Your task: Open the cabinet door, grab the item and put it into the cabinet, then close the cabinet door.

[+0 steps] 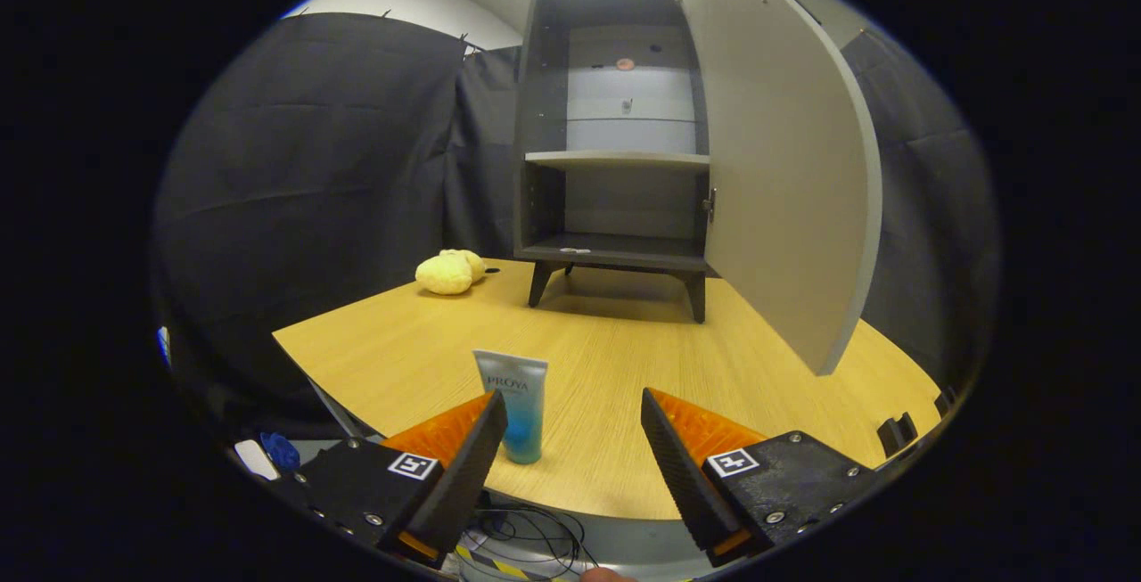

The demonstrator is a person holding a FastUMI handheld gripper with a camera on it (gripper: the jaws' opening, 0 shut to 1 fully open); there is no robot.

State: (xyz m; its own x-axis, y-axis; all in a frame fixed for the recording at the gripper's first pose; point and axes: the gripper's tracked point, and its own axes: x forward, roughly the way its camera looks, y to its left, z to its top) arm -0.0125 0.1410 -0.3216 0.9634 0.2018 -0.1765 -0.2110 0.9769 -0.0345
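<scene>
A blue-and-white tube (516, 404) stands upright on the worktop (624, 359), its long axis vertical, the flat crimped end up and the blue cap end down on the wood. It sits near the worktop's front edge, just ahead of the left finger and touching nothing else. The gripper (574, 417) hangs over that front edge with its jaws spread wide and empty; the tube lies toward the left finger rather than centred in the gap. Farther back stands a dark grey cabinet (544, 136) on short splayed legs, its pale door (784, 181) swung open to the right, showing a light shelf (615, 159) across the middle and a dark bottom floor. A yellow soft lump (448, 272), perhaps a plush toy, lies on the worktop just left of the cabinet's feet, well apart from the tube. The worktop is light wood grain with a rounded outline. Black cloth walls close the booth behind and to both sides, with a pale wall above. Loose black cables (535, 533) lie below the worktop's front edge, between the fingers.
</scene>
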